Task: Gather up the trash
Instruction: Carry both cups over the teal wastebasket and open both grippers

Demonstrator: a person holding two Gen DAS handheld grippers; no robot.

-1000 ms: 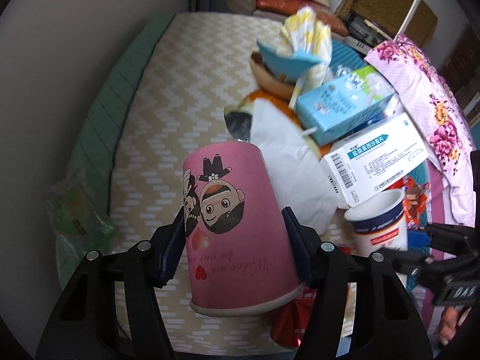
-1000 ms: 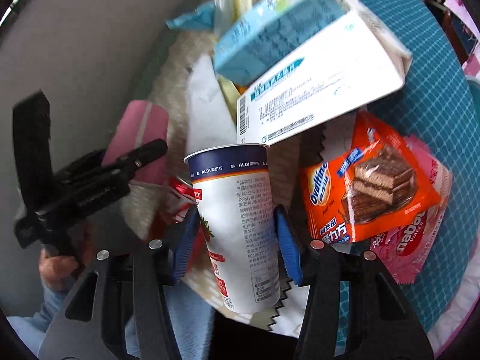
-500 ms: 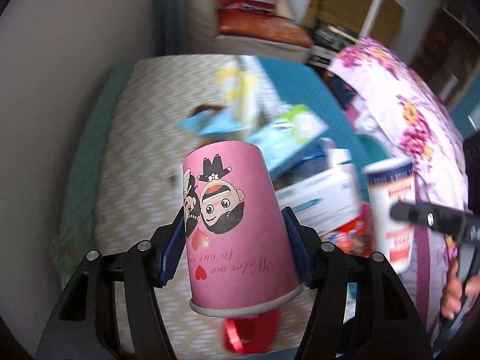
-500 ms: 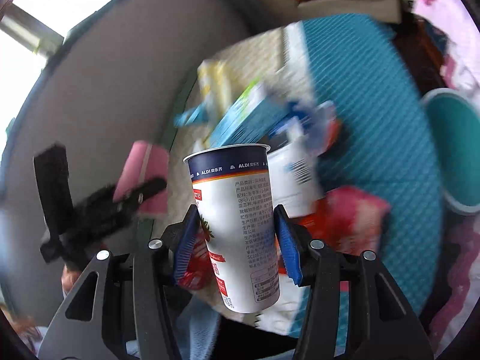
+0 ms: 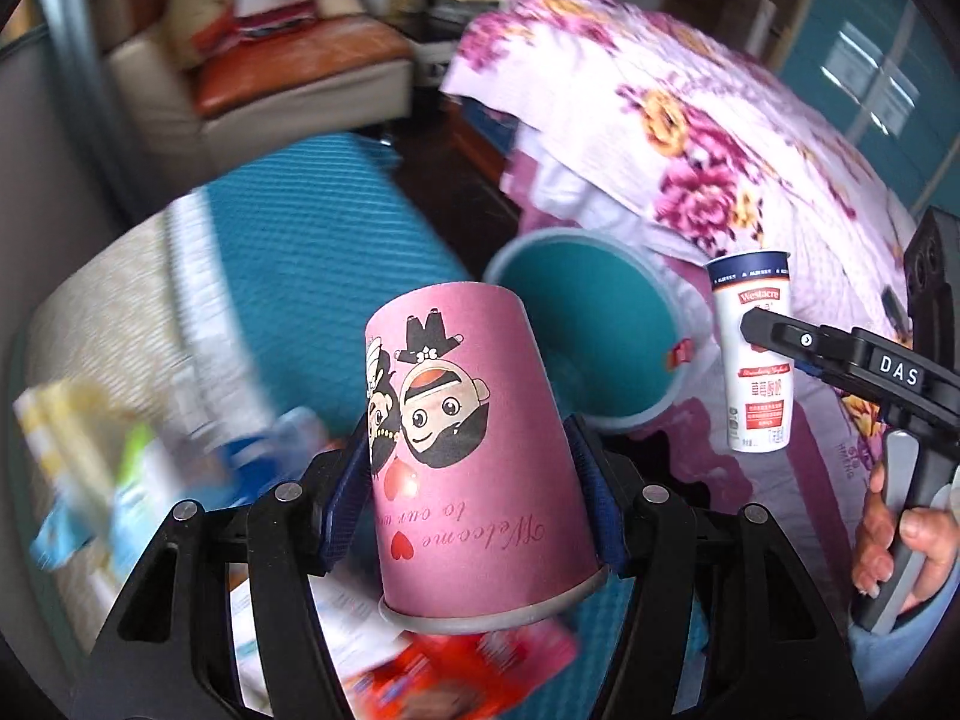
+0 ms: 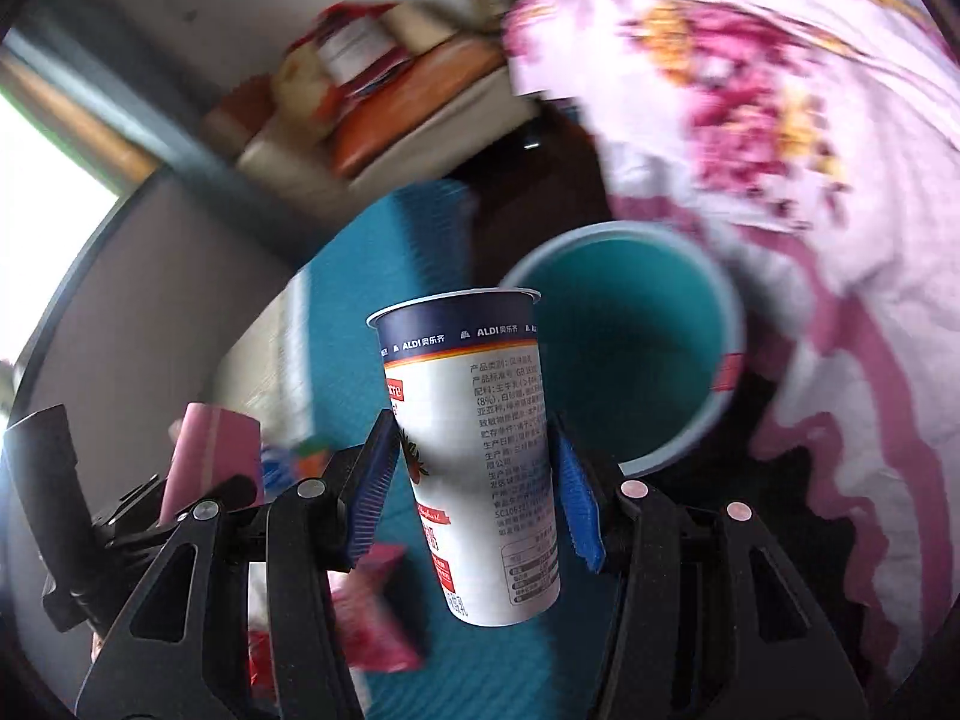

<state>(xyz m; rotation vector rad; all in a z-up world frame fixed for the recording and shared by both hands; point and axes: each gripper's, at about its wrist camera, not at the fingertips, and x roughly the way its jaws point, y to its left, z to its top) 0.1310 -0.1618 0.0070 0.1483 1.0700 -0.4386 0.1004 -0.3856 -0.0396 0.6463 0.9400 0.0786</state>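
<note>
My left gripper [image 5: 474,498] is shut on a pink paper cup [image 5: 474,462] with a cartoon couple, held upside down. My right gripper [image 6: 474,492] is shut on a tall white yoghurt cup [image 6: 480,456] with a dark blue rim; the same yoghurt cup [image 5: 756,354] shows at the right of the left wrist view. A teal waste bin [image 5: 606,336] stands open on the floor just beyond both cups, and in the right wrist view the bin [image 6: 654,324] lies right behind the yoghurt cup. The pink cup [image 6: 210,450] shows at lower left there.
Blurred wrappers and boxes [image 5: 120,450] lie on the teal and beige cover [image 5: 312,240] at the left. A flowered quilt [image 5: 690,132] fills the right. A sofa seat with cushions [image 5: 282,60] stands at the back. A hand [image 5: 900,546] grips the right tool.
Both grippers have swung right, away from the heap of trash and over toward the teal bin, each still holding its cup. The bin has come into both views.
</note>
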